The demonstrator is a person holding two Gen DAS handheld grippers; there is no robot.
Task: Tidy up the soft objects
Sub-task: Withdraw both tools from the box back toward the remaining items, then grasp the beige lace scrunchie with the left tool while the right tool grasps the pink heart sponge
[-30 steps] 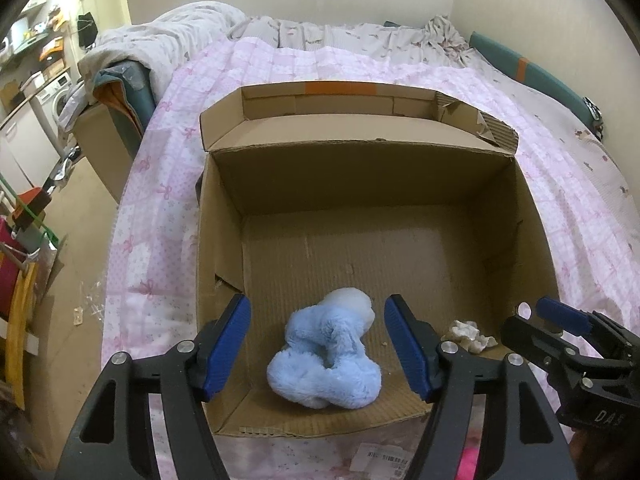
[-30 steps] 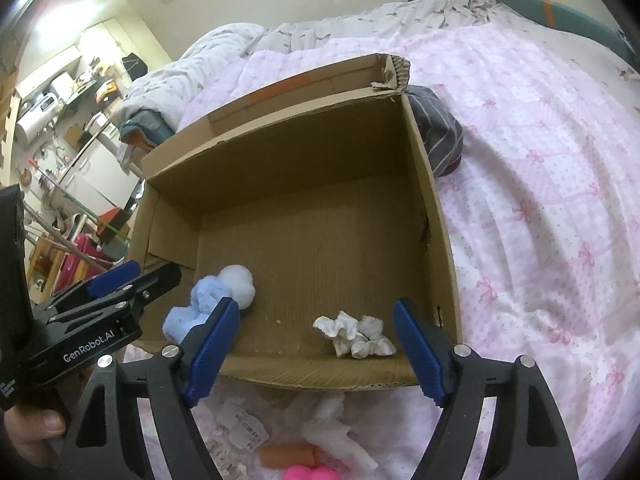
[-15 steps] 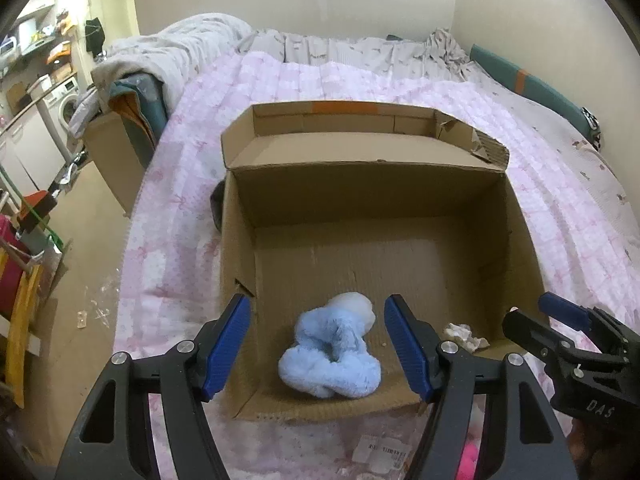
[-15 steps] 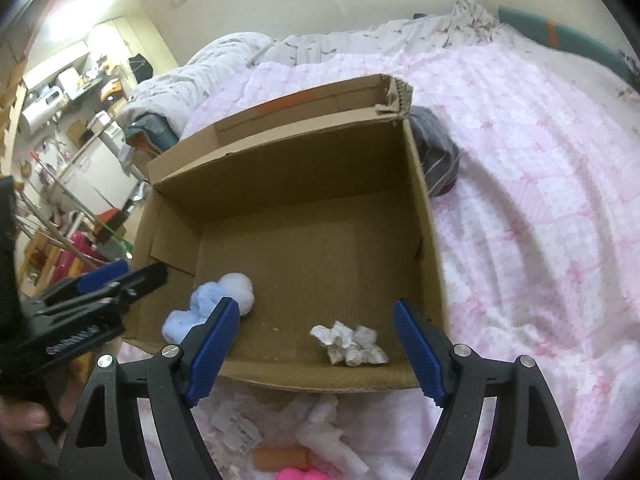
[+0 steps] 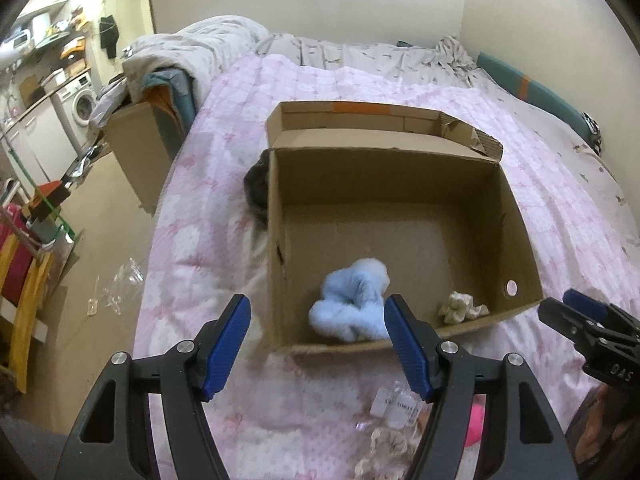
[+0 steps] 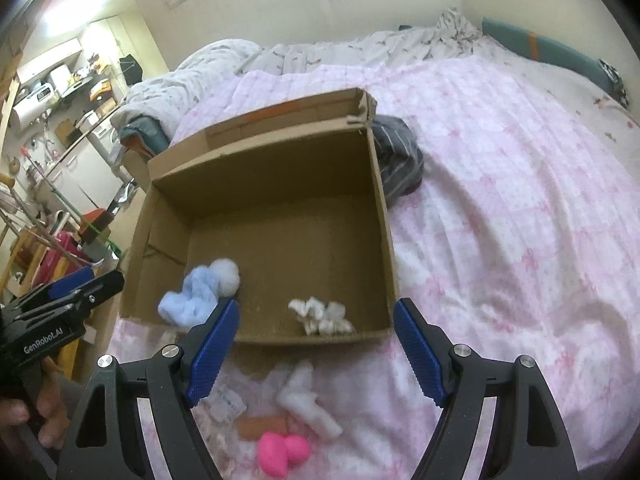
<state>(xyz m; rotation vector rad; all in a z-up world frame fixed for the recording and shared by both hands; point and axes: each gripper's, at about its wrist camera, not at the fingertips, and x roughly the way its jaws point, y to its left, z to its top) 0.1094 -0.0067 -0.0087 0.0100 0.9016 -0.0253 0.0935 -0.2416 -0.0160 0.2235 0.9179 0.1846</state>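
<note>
Left wrist view: cardboard box [image 5: 400, 184] on the pink quilt [image 5: 224, 168], flaps open, holding two items; blue plush [image 5: 352, 304] lies at the near wall, left of centre, and a small cream scrunchie [image 5: 462, 307] lies in the near right corner. Left gripper [image 5: 318, 350] has its jaws spread wide and carries nothing, hanging over the quilt just short of the box's near edge. Right wrist view: right gripper [image 6: 316, 352] likewise spread and empty, above loose items on the quilt in front of the box: a pink soft toy [image 6: 282, 452], a white fluffy piece [image 6: 308, 398], a tan item [image 6: 260, 427] and a small clear packet [image 6: 228, 400]. A dark striped bundle [image 6: 400, 158] rests against the box's outer far right corner. Progress, as judged: two soft objects boxed, at least three or four left outside, so the task seems under halfway. Change against the earlier frames: both cameras now sit farther back and higher, the box appears smaller and more of the quilt in front shows; the contents of the box lie as before, and both sets of jaws remain apart.
</note>
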